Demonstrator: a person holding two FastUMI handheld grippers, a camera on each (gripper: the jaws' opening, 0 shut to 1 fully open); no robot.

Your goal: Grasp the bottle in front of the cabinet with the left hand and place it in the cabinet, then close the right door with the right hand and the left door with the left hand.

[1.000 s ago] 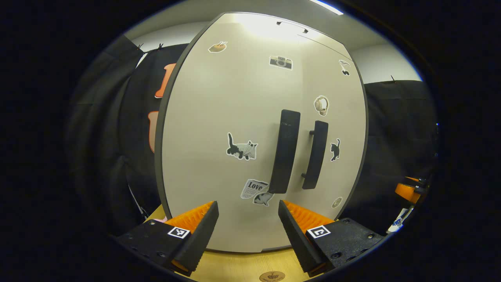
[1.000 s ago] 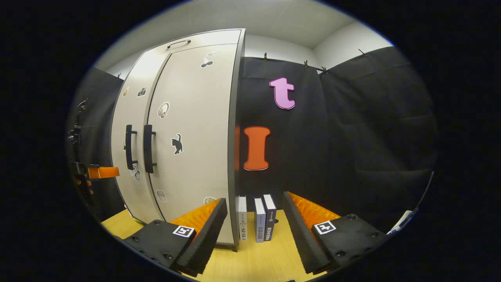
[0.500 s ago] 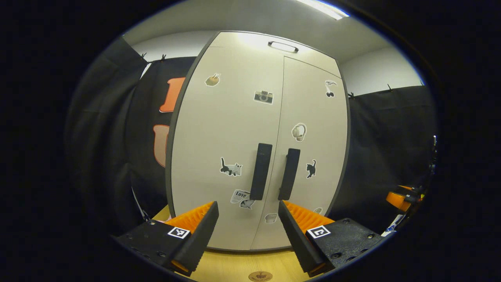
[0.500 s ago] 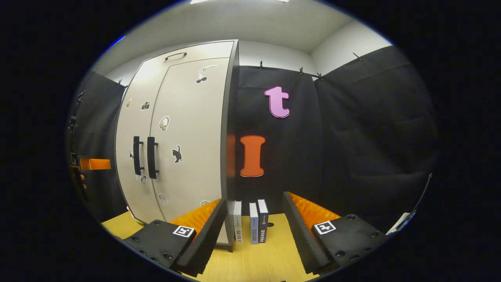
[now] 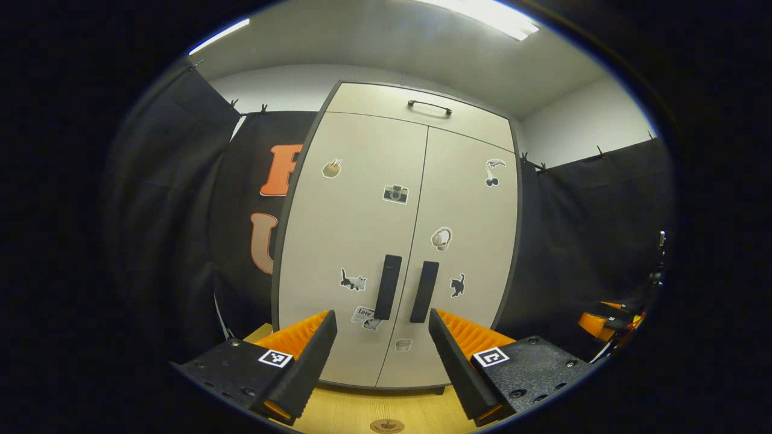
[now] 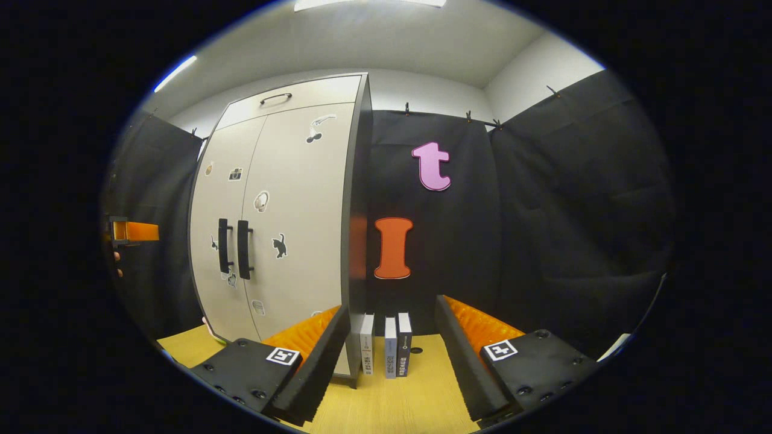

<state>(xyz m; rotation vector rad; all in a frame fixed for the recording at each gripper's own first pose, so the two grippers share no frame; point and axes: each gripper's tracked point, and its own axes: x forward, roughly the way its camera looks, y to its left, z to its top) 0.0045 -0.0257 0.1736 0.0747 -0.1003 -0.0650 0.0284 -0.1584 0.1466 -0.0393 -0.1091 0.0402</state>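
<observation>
Left gripper view: cabinet (image 5: 386, 241) straight ahead of the jaws, left door (image 5: 350, 241) and right door (image 5: 458, 241) both shut, handles (image 5: 405, 292) side by side. Bottle presumably inside, can't confirm. Task looks finished. Left gripper (image 5: 381, 349) spread, empty; right gripper (image 6: 392, 355) spread, empty, books (image 6: 386, 352) beyond.
</observation>
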